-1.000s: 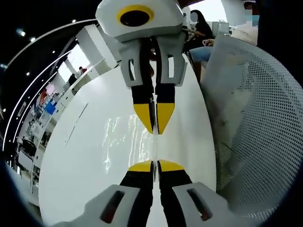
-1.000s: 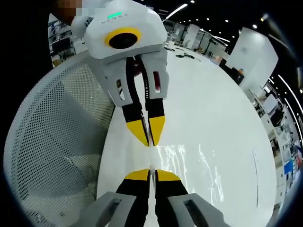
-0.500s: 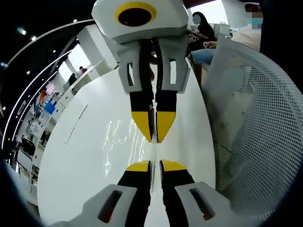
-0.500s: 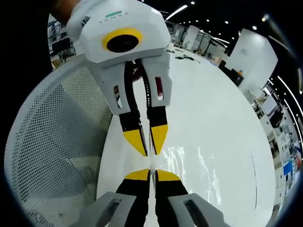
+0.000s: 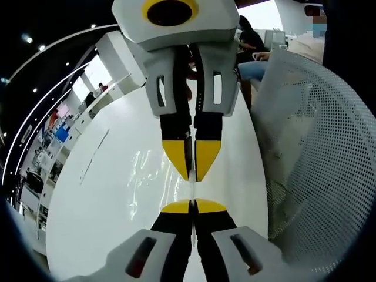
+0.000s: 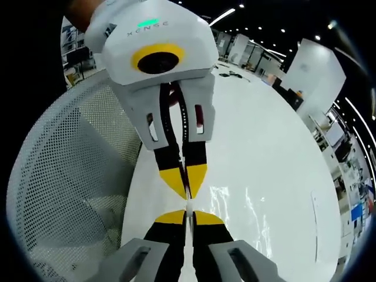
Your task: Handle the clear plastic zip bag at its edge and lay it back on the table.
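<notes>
The clear plastic zip bag (image 5: 150,176) is stretched over the white table (image 5: 100,200) and shows mainly as glints; in the right gripper view the bag (image 6: 238,205) lies right of the jaws. Its thin edge runs between the two grippers, which face each other tip to tip. In the left gripper view, my left gripper (image 5: 192,205) rises from the bottom, shut on that edge, and my right gripper (image 5: 192,175) comes down from the top, also shut on it. The right gripper view mirrors this, with the right gripper (image 6: 185,216) below and the left gripper (image 6: 187,192) above.
A white perforated mesh wall (image 5: 317,147) curves close beside the grippers, on the left in the right gripper view as the mesh wall (image 6: 64,176). A seated person (image 5: 249,44) is at the table's far end. Small items (image 6: 232,71) lie far down the table.
The two grippers have drawn closer, so their tips nearly meet. The left gripper's jaws showed a small gap half a second ago and are together now.
</notes>
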The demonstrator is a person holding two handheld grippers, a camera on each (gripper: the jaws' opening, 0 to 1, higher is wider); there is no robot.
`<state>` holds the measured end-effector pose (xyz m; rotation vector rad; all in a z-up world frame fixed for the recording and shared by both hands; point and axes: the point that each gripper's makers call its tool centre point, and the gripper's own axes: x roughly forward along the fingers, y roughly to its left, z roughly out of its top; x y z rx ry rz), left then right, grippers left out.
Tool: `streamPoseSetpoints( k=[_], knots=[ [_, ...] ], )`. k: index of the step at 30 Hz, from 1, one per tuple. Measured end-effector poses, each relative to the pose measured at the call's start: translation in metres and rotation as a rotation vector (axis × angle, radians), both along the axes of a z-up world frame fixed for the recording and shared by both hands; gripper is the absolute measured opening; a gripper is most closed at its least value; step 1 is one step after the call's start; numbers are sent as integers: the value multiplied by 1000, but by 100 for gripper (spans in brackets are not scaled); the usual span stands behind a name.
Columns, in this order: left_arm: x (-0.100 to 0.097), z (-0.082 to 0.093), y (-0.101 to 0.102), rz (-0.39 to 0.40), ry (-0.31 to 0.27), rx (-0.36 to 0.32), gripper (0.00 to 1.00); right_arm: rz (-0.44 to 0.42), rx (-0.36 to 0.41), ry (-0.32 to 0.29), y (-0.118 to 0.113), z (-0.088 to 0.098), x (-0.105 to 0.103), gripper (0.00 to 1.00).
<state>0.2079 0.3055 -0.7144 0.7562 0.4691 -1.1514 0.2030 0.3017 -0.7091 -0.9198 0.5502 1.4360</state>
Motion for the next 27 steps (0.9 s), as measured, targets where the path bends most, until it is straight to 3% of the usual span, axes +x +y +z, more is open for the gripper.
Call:
streamPoseSetpoints(
  k=[27],
  knots=[
    [2, -1, -1, 9, 11, 26, 0, -9, -38, -1, -21, -4, 3, 0]
  ],
)
